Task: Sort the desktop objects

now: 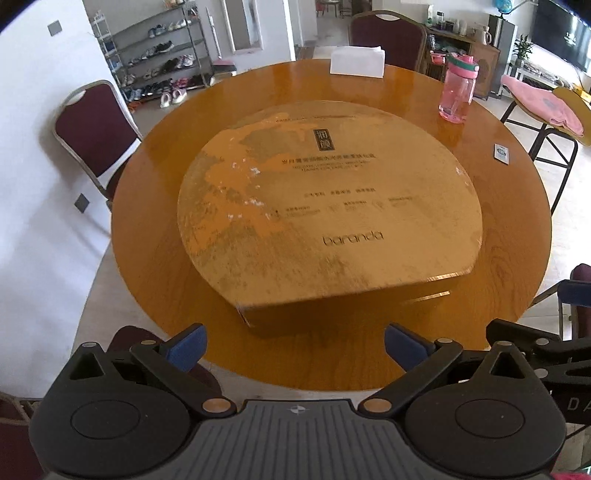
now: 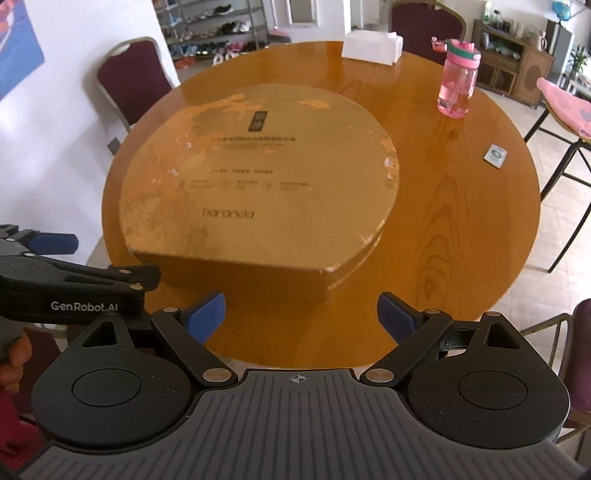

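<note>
A large flat gold box, round with one straight side, lies in the middle of the round wooden table. A pink water bottle stands at the far right. A white tissue box sits at the far edge. A small packet lies at the right. My left gripper hovers open over the near table edge, just short of the gold box. My right gripper is open too, beside it. The left gripper's body shows at the left of the right wrist view.
Maroon chairs stand at the left and behind the table. A stool with a pink cloth is at the right. A shoe rack lines the back wall. A hand shows at the left.
</note>
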`<state>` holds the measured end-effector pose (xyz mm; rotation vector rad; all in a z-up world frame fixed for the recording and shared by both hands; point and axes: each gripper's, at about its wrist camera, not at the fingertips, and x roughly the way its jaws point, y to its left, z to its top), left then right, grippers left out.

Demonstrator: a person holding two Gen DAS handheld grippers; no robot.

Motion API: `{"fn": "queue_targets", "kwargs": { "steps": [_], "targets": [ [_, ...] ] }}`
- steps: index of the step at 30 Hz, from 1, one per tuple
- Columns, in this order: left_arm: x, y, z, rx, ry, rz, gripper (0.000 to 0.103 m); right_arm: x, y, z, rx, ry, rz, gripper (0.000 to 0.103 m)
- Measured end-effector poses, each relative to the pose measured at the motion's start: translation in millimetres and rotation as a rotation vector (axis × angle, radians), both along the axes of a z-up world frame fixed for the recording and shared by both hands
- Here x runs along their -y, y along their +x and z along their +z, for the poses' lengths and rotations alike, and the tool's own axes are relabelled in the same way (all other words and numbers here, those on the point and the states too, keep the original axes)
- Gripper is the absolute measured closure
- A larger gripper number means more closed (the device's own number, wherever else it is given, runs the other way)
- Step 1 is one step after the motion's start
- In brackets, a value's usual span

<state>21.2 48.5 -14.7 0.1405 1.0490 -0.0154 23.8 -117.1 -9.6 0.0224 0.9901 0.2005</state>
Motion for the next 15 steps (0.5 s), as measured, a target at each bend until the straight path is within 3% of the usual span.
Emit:
{"fn": "queue_targets", "kwargs": {
  "steps": [7,15],
  "targets": [
    [10,-31,5,0.010,0.004,0.051,0.001,15,-30,1,0.014,0.008,0.042,0.010],
    [11,-35,11,0.024,0.018,0.048,0.001,21,-43,7,0.039,0.021,0.050,0.009]
  ]
}}
